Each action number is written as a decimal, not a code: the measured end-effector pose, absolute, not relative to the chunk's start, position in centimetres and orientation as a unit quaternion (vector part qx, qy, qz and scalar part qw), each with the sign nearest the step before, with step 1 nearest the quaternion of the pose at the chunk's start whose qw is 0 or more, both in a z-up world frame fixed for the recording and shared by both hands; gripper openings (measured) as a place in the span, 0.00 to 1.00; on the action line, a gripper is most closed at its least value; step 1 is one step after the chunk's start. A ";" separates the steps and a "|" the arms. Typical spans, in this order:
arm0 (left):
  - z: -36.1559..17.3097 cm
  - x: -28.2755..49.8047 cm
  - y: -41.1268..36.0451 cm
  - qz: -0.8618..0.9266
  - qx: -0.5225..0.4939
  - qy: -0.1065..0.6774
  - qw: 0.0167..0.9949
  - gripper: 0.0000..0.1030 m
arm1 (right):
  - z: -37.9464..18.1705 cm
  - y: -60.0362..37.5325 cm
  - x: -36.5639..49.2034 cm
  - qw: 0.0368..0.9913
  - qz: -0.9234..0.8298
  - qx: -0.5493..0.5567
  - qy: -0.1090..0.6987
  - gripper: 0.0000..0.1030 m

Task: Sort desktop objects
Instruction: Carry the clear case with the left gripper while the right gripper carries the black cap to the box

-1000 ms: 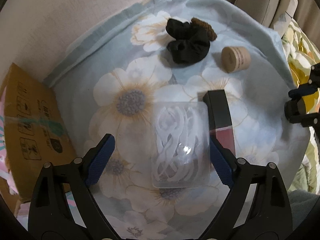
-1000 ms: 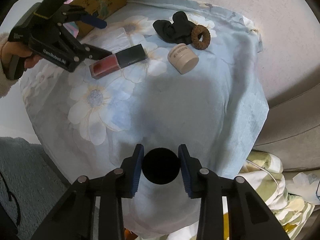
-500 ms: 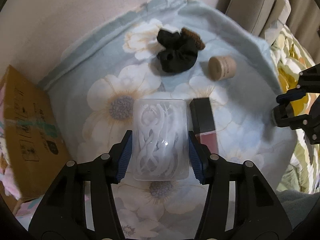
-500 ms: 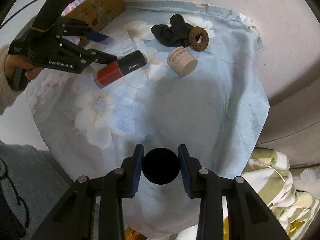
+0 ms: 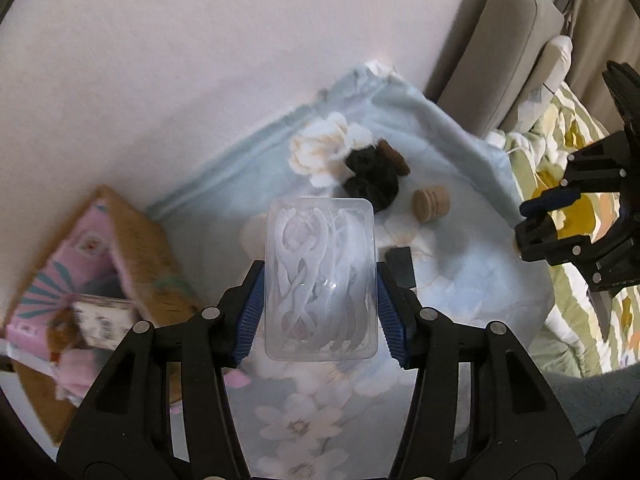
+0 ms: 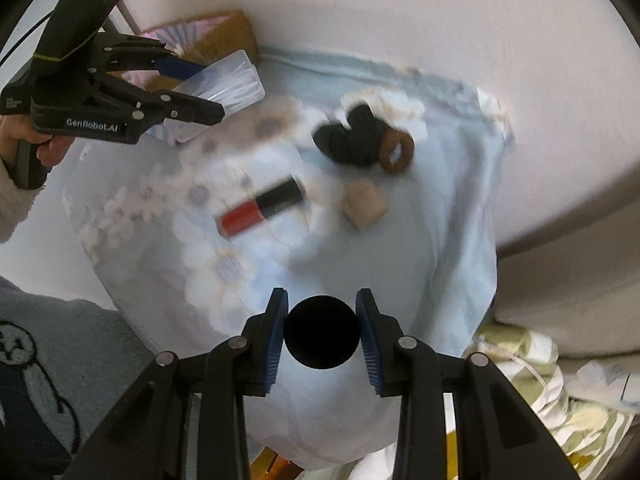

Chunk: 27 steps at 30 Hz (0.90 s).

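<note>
Grip on both tools is confirmed. Left gripper [image 5: 320,312]: blue pads are closed on the long sides of a clear box [image 5: 321,280], a rounded-corner rectangular case filled with tangled white plastic pieces. The box is held clear above the cloth [image 5: 460,280], at the centre of the left wrist view. The right wrist view shows the same box [image 6: 224,88] at 10 o'clock, tilted, between that tool's black fingers, with a hand [image 6: 36,148] on the handle.

Right gripper [image 6: 322,334]: jaws stand partly closed, pads pressing both sides of a round black object [image 6: 322,334] at 6 o'clock; what it is cannot be told.

Farther out on the floral cloth, right wrist view: a red-and-black tube [image 6: 262,210] lies at centre, blurred. Near it at 2 o'clock is a beige jar [image 6: 364,206] on its side. Beyond, a black scrunchie [image 6: 352,138] touches a brown ring [image 6: 397,154]. A cardboard box [image 5: 132,264] stands at 9 o'clock in the left view, beside the cloth.
</note>
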State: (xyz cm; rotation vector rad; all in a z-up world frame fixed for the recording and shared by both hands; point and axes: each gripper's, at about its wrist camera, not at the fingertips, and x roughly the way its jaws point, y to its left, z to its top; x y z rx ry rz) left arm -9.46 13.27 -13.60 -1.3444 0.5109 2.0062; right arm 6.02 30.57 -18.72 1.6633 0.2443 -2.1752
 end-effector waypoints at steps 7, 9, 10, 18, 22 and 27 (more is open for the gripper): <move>-8.4 -11.3 7.4 0.794 -0.498 0.179 0.297 0.48 | -14.2 26.1 1.0 0.240 -0.780 0.568 0.106 0.31; -7.3 -12.1 4.9 0.805 -0.493 0.175 0.278 0.48 | -12.8 24.2 -0.6 0.255 -0.781 0.559 0.115 0.31; -7.0 -12.4 4.1 0.808 -0.493 0.173 0.272 0.48 | -12.4 23.4 -1.2 0.260 -0.781 0.556 0.120 0.31; -6.8 -15.1 -5.0 0.826 -0.506 0.141 0.204 0.48 | -9.7 13.0 -7.7 0.329 -0.770 0.525 0.155 0.31; -8.2 -16.0 -9.2 0.825 -0.524 0.123 0.174 0.48 | -10.5 6.9 -10.1 0.362 -0.750 0.529 0.166 0.31; -10.3 -16.9 -13.8 0.819 -0.546 0.104 0.141 0.48 | -12.7 1.1 -11.6 0.387 -0.728 0.539 0.175 0.31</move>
